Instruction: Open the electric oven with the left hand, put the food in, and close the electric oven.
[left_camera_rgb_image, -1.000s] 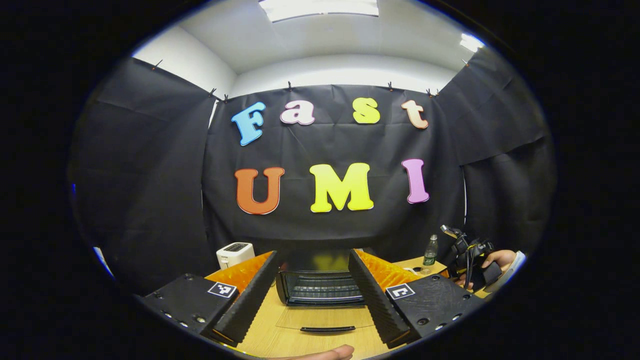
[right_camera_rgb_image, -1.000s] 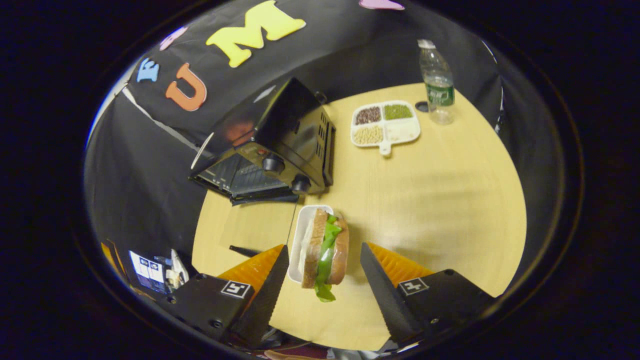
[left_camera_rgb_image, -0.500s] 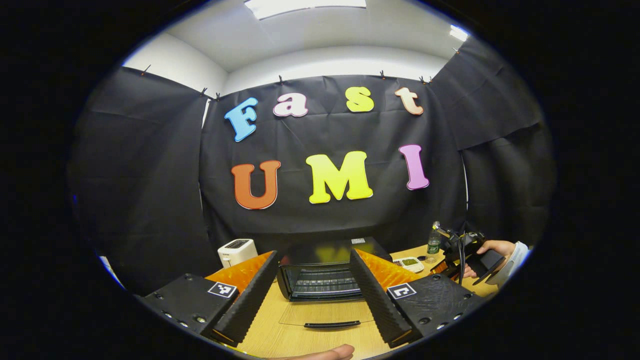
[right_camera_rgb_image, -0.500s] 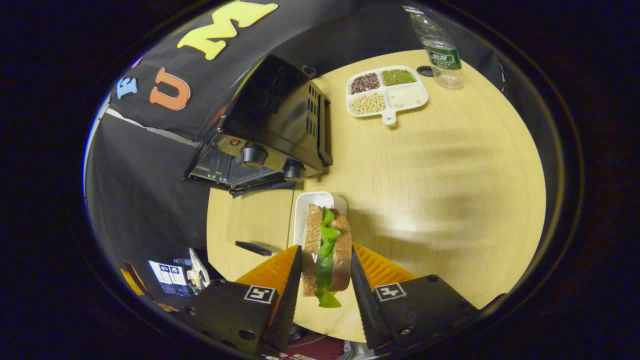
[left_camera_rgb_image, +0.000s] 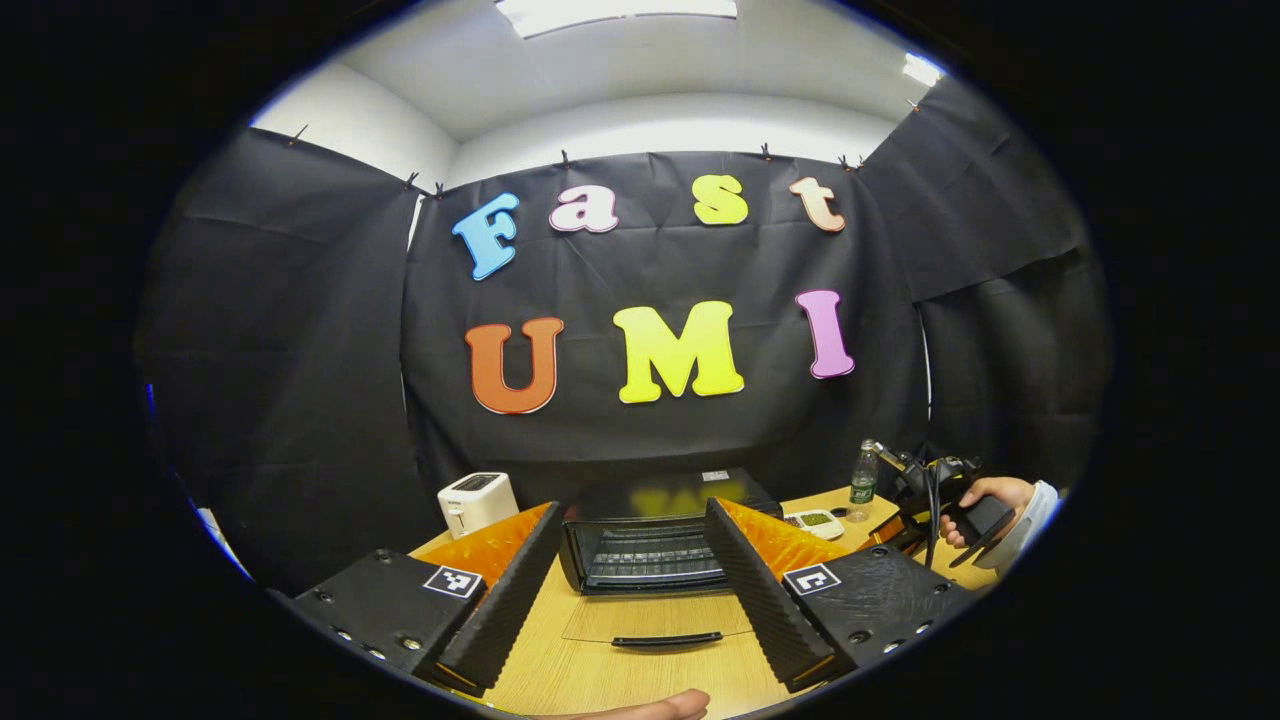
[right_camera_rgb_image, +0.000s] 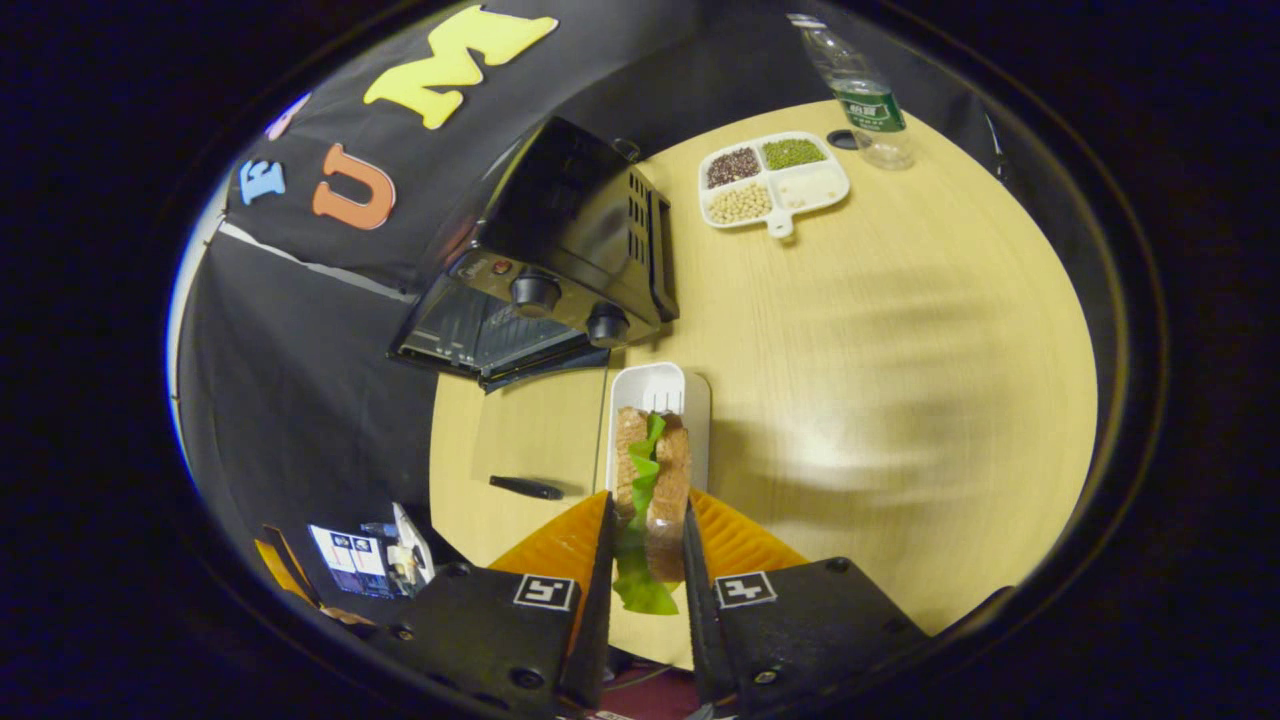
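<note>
In the right gripper view, the right gripper (right_camera_rgb_image: 645, 560) is clamped on a brown-bread sandwich with green lettuce (right_camera_rgb_image: 650, 490): both fingers press the two bread slices from either side, and a lettuce leaf hangs out at 6 o'clock. The sandwich sits over the near end of a white rectangular plastic tray (right_camera_rgb_image: 660, 395) on the round light-wood table (right_camera_rgb_image: 900, 350); whether it touches the tray cannot be told. At 11 o'clock from the tray stands the black electric oven with two round knobs (right_camera_rgb_image: 560, 270), its glass door with a black handle (right_camera_rgb_image: 525, 487) lying flat open on the table. At 1 o'clock are a white four-compartment dish of beans and grains (right_camera_rgb_image: 772, 182) and a clear plastic bottle with a green label (right_camera_rgb_image: 855, 90).

In the left gripper view, the left gripper (left_camera_rgb_image: 630, 590) is spread wide and holds nothing, aimed level at the open oven. At 3 o'clock, a hand in a pale sleeve (left_camera_rgb_image: 985, 500) holds the other gripper. A white toaster (left_camera_rgb_image: 476, 500) stands at 9 o'clock from the oven.
</note>
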